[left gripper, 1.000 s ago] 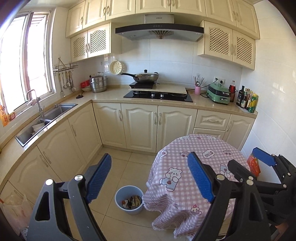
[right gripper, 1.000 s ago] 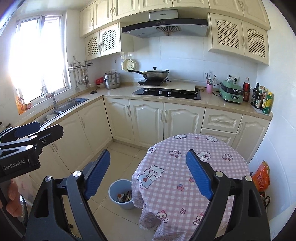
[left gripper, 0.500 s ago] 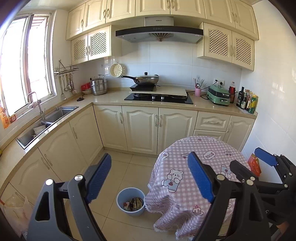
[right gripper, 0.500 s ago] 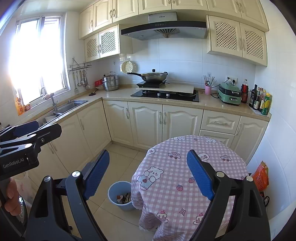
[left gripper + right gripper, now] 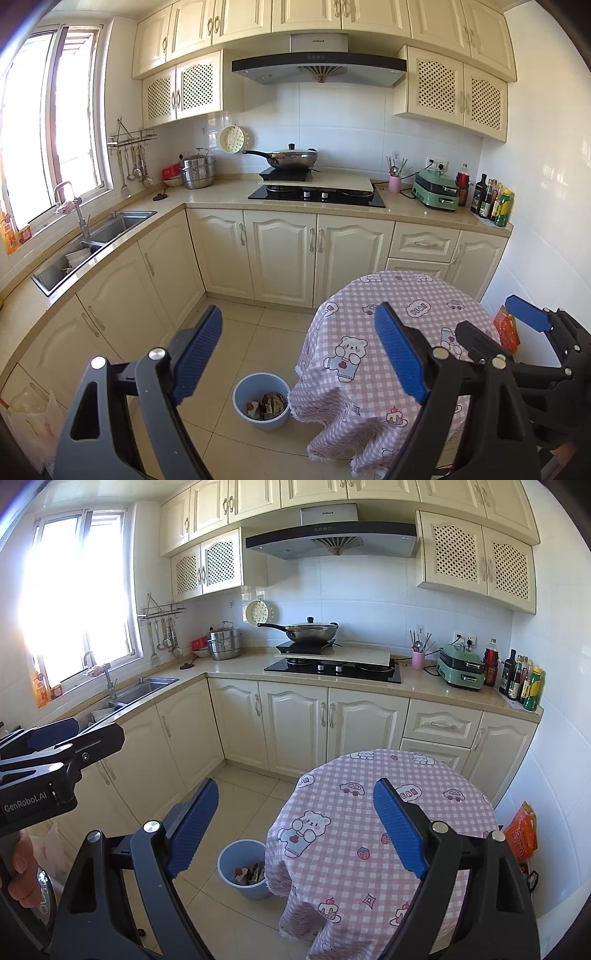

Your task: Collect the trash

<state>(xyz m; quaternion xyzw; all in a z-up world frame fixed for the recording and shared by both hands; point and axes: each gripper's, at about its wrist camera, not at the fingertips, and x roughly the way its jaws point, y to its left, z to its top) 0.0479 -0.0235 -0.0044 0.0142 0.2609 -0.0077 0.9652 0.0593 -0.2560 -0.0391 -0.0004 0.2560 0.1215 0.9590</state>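
Observation:
A blue waste bin [image 5: 261, 401] stands on the tiled floor left of the round table, with several wrappers lying inside it; it also shows in the right wrist view [image 5: 243, 867]. The round table [image 5: 391, 332] carries a pink checked cloth with cartoon prints, also seen in the right wrist view [image 5: 369, 827]. My left gripper [image 5: 299, 350] is open and empty, held high above the floor. My right gripper [image 5: 295, 829] is open and empty, held above the table's near edge. The right gripper shows at the right of the left wrist view [image 5: 532, 321], the left gripper at the left of the right wrist view [image 5: 55, 746].
Cream cabinets and an L-shaped counter [image 5: 221, 199] run along the back and left. A sink [image 5: 92, 236], a hob with a wok [image 5: 288, 158], a green appliance [image 5: 437, 192] and bottles [image 5: 495, 201] sit on it. An orange bag [image 5: 521, 834] hangs right of the table.
Both grippers have drawn back and risen slightly, so the table and bin sit a little lower and farther in view. Both stay open and empty.

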